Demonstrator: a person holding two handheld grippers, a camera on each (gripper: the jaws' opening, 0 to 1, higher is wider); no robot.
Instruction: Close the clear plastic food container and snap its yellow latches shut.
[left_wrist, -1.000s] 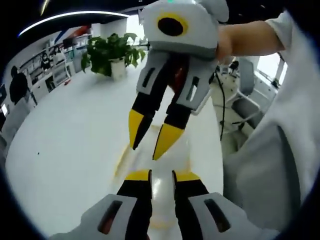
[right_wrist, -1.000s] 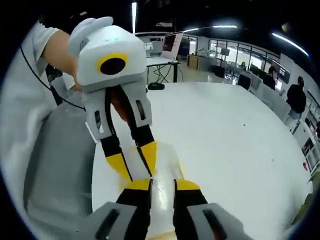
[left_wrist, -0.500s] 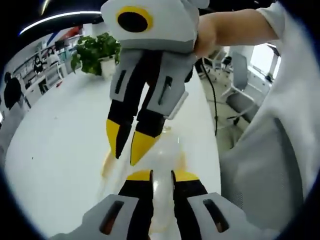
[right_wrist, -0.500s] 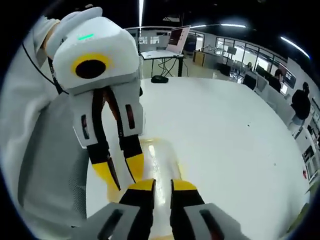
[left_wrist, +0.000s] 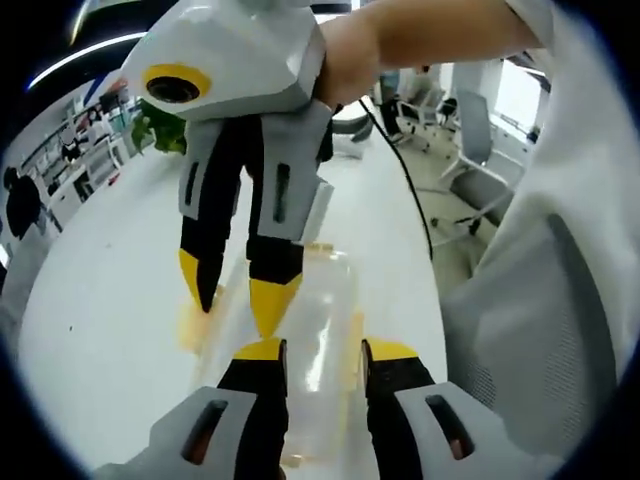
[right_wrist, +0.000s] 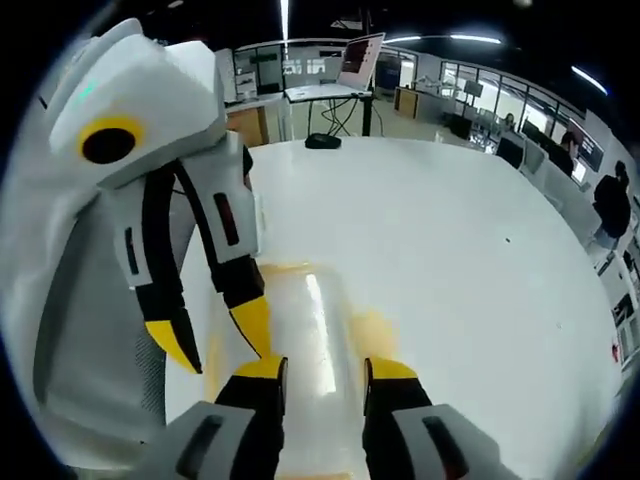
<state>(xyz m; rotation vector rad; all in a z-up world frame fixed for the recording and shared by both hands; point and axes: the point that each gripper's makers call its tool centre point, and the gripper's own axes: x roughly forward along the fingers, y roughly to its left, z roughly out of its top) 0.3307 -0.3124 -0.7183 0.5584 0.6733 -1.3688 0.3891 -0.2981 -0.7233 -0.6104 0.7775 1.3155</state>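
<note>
Left gripper view: my left gripper (left_wrist: 315, 352) rises from the bottom edge, its yellow-tipped jaws parted with a clear gap between them and nothing clamped. Beneath and just ahead of them lies the clear plastic food container (left_wrist: 300, 315) on the white table (left_wrist: 110, 300), its lid down over the body. A yellow latch (left_wrist: 190, 322) shows on the container's left long side; whether it is snapped home I cannot tell. My right gripper (left_wrist: 238, 298) reaches down from the top, jaws apart, one tip over the lid and the other beside the left-side latch. My hand (left_wrist: 345, 55) grips its white body. A potted plant (left_wrist: 160, 130) stands at the table's far end, and an office chair (left_wrist: 480, 190) sits off to the right.

Right gripper view: my right gripper (right_wrist: 318, 372) comes up from the bottom, jaws spread and empty, straddling the container (right_wrist: 300, 330) lengthwise. A yellow latch (right_wrist: 372, 330) shows blurred on the right side. My left gripper (right_wrist: 215, 335) enters from the left, jaws apart, tips at the container's left edge. An open laptop (right_wrist: 362, 55) sits on a desk beyond the table (right_wrist: 450, 250).
</note>
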